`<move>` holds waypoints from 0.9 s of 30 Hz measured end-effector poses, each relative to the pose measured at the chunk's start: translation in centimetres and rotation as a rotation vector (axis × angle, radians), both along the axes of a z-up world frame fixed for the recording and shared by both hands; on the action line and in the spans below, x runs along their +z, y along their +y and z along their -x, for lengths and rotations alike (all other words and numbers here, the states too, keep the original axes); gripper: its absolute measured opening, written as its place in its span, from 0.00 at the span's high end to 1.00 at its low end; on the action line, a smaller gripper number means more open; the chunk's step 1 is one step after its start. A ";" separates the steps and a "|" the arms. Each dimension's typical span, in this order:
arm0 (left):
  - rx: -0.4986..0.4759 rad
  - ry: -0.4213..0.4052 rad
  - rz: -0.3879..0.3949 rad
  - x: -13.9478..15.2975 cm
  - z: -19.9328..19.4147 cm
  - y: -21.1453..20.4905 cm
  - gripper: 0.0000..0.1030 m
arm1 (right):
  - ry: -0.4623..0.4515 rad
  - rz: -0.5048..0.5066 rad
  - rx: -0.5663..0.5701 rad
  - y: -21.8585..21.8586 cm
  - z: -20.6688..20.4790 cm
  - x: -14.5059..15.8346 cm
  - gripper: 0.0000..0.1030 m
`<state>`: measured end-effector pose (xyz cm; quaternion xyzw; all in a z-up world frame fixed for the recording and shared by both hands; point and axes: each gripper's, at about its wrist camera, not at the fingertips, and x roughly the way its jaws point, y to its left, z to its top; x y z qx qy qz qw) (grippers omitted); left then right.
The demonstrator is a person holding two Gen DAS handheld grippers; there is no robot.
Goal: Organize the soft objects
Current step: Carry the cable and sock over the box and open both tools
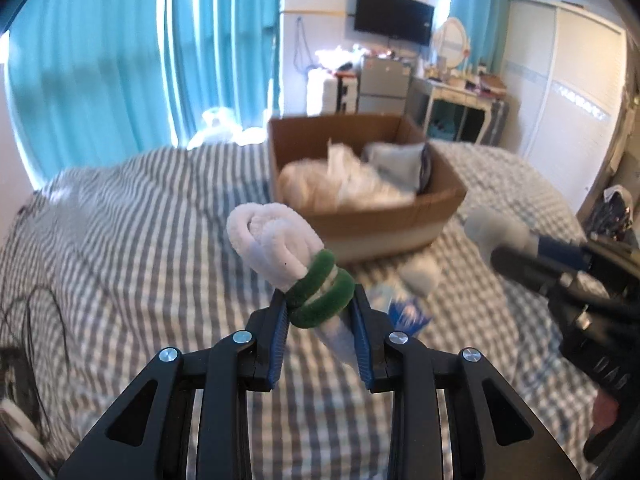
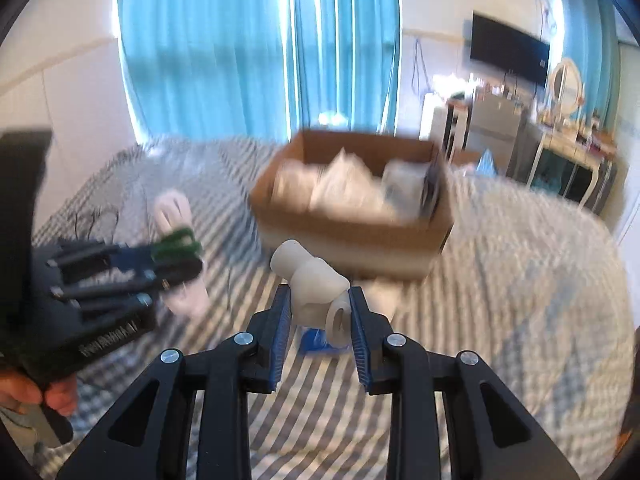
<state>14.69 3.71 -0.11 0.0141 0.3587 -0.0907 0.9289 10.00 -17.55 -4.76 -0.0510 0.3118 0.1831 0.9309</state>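
Observation:
My left gripper is shut on a rolled white towel with green bands, held above the striped bed; it also shows in the right wrist view. My right gripper is shut on a pale bone-shaped soft toy, which shows blurred in the left wrist view. A cardboard box sits ahead on the bed, holding several white and grey soft items. The box in the right wrist view is just beyond the toy.
A blue and white packet and a white soft item lie on the striped bedcover below the grippers. Black cables lie at the bed's left. Blue curtains, a dresser and a TV stand behind.

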 end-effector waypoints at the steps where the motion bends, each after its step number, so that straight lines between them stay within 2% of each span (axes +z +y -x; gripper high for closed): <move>1: -0.003 -0.011 0.004 0.5 -0.3 -0.1 0.72 | -0.016 -0.003 0.002 -0.2 -0.4 1.2 0.73; 6: -0.023 -0.067 -0.014 3.7 -4.1 -1.0 0.72 | -0.090 0.002 0.009 -0.3 -5.0 5.9 0.73; 12: -0.050 -0.095 -0.052 4.8 -10.2 -2.7 0.72 | -0.087 -0.008 0.002 0.5 -12.0 7.3 0.73; 16: -0.062 -0.080 -0.071 3.3 -13.9 -3.9 0.72 | -0.076 -0.002 0.001 0.8 -16.1 6.2 0.73; 21: -0.078 -0.008 -0.056 -0.7 -17.9 -4.3 0.72 | -0.019 -0.026 -0.019 0.4 -20.9 3.0 0.72; 27: -0.072 0.014 -0.048 -2.8 -18.5 -5.1 0.68 | 0.004 -0.047 -0.038 -1.0 -22.8 0.3 0.68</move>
